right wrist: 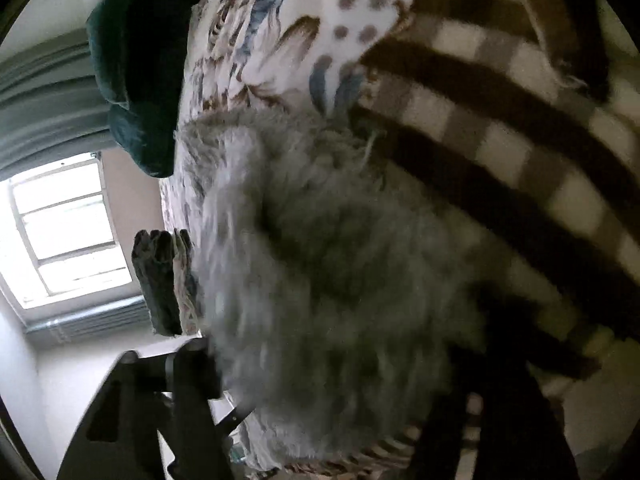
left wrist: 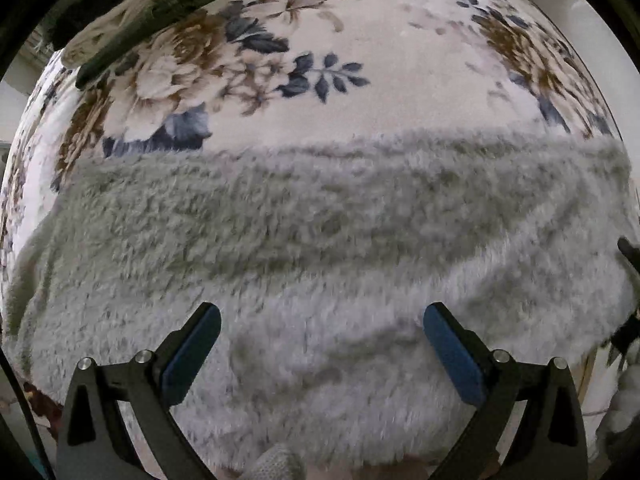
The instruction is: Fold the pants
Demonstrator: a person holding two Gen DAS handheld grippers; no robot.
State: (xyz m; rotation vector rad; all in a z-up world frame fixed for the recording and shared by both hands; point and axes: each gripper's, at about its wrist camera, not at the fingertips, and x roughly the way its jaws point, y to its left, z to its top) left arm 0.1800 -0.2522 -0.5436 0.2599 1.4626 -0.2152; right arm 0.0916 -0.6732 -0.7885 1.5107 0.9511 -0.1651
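Pants (left wrist: 320, 264), fluffy grey fleece on the floral bed (left wrist: 400, 80), look soft, light and floppy, best pinched at the edge toward 6 o'clock; left gripper (left wrist: 322, 316) hovers open above them, while whether the right gripper (right wrist: 320, 380), buried in fleece, grips or gapes I cannot tell.

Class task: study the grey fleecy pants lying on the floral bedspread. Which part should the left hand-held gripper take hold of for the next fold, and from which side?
Grip the near edge of the grey fleecy pants, from straight above. The left hand-held gripper hangs open over them, and the pile lies flat on the floral bedspread, so only an edge offers a pinchable thickness.

Fluffy grey pants (right wrist: 320, 260) filling the blurred view, checked blanket (right wrist: 500, 120) alongside, right gripper (right wrist: 320, 380) jaws seemingly buried in pile
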